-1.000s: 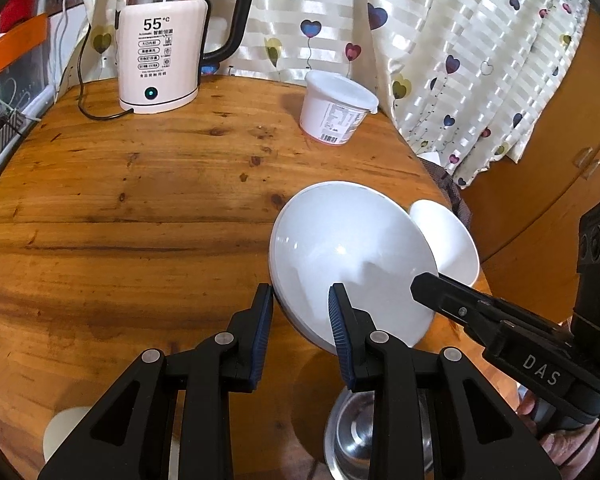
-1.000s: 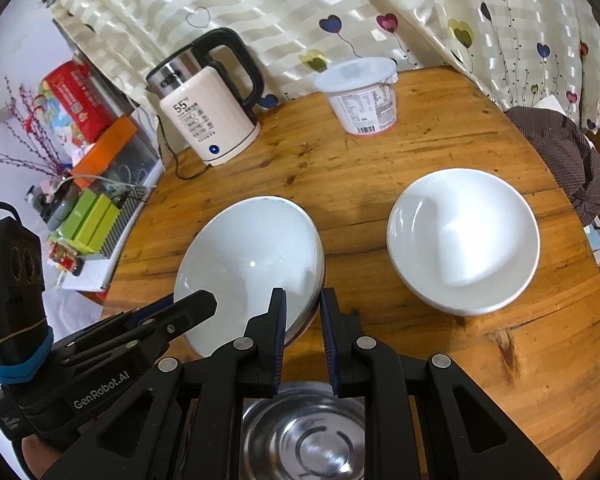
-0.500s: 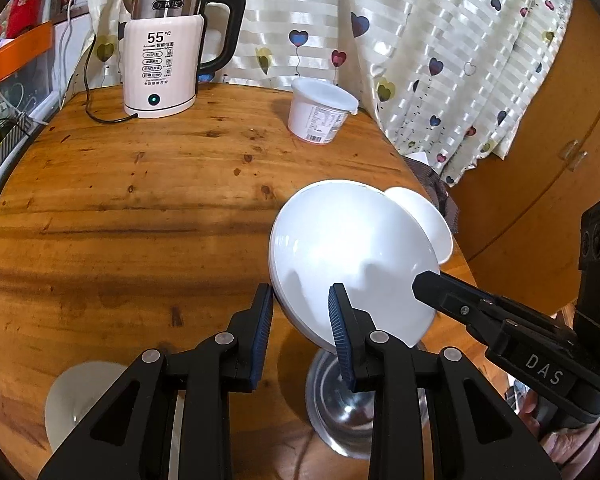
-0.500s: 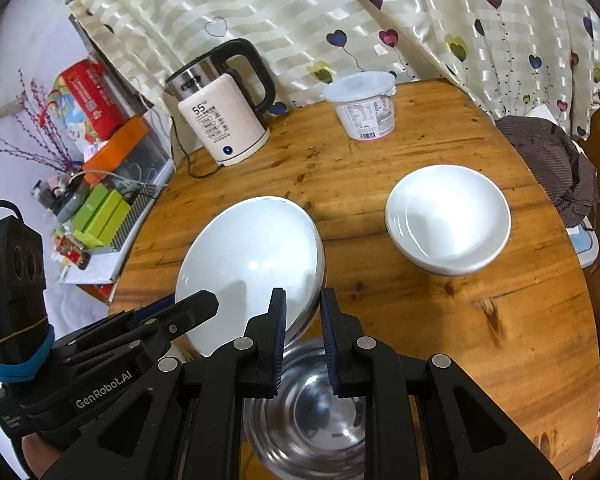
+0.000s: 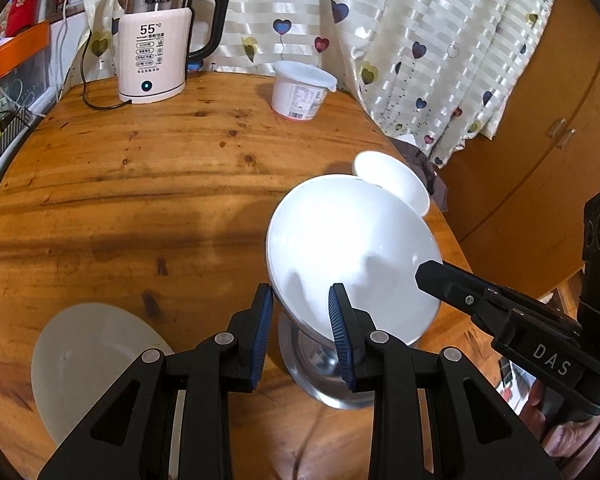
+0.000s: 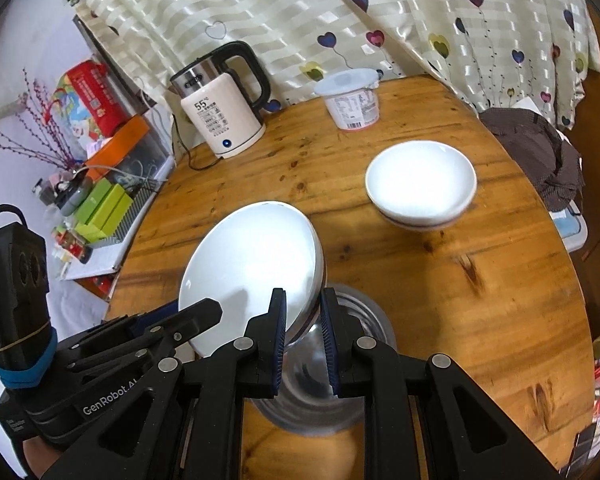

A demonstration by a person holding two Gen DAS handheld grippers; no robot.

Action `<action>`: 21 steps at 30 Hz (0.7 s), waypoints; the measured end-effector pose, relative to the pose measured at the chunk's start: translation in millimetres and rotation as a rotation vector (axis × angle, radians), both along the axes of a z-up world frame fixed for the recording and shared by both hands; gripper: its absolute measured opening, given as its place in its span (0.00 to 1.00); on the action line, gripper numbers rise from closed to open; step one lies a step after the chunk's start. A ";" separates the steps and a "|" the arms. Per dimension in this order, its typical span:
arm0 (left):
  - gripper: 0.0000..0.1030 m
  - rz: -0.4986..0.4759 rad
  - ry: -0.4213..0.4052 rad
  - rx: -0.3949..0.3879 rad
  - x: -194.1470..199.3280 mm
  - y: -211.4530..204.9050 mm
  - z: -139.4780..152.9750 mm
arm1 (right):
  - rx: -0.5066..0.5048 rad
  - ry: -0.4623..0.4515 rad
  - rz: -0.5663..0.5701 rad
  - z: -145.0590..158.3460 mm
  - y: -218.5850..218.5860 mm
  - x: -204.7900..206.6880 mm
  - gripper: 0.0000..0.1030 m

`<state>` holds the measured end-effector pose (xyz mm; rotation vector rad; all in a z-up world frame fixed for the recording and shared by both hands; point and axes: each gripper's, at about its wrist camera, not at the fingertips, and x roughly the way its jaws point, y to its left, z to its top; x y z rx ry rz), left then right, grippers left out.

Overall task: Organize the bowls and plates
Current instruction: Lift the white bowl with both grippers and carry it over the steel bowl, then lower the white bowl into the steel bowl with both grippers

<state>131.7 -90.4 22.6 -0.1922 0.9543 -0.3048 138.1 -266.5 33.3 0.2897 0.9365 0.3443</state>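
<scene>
Pink kettle reading "55°C"

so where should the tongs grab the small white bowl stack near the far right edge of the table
Take the small white bowl stack by its rim, one finger inside and one outside. It sits upright and open-topped, so the thin rim is the only narrow part. Come from above on the near side, which faces the right tongs with bare table between.

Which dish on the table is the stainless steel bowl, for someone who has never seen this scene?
Start at the round wooden table and go to its near edge, opposite the kettle. Directly beneath the large white dish held tilted by both grippers sits the stainless steel bowl. It is the only shiny metal dish; every other one is white.
</scene>
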 end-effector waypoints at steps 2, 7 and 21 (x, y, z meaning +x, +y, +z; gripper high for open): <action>0.29 -0.003 0.005 0.002 -4.1 -2.1 -1.9 | 0.003 0.007 -0.002 -3.1 -2.2 -5.5 0.17; 0.29 -0.008 0.024 0.008 -13.1 -6.6 -9.1 | 0.004 0.022 -0.007 -10.8 -7.0 -16.1 0.17; 0.29 -0.039 0.084 0.018 -17.4 -21.0 -29.4 | -0.004 0.078 -0.023 -33.9 -19.4 -23.3 0.17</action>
